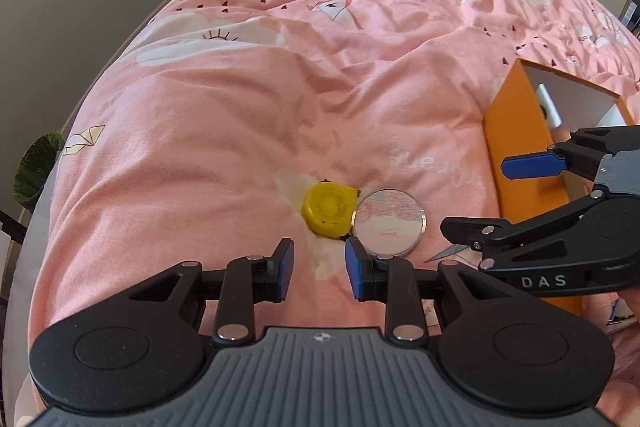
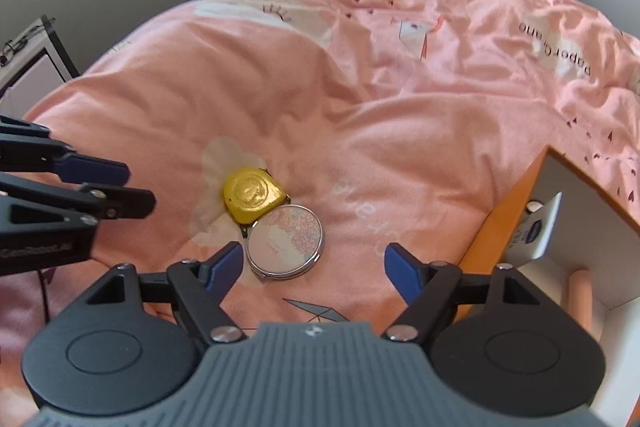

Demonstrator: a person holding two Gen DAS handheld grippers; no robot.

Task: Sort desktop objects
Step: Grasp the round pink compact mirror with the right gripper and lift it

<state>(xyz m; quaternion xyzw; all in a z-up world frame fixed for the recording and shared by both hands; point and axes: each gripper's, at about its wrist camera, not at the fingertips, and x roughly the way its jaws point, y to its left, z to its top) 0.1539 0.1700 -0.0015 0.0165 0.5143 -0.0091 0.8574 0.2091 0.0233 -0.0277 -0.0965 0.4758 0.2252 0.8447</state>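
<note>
With both the left gripper (image 1: 319, 269) and right gripper (image 2: 314, 265) empty, jaws apart, the mirror (image 2: 285, 242) touching the tape measure (image 2: 253, 194) risked being nudged together on the soft bed (image 2: 400, 99).

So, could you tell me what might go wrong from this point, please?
1. The yellow tape measure touches the round compact mirror, so grabbing either may nudge the other.
2. The soft, wrinkled duvet could let them tilt or slide.
3. Both open tongs, left and right, converge and may collide.
</note>
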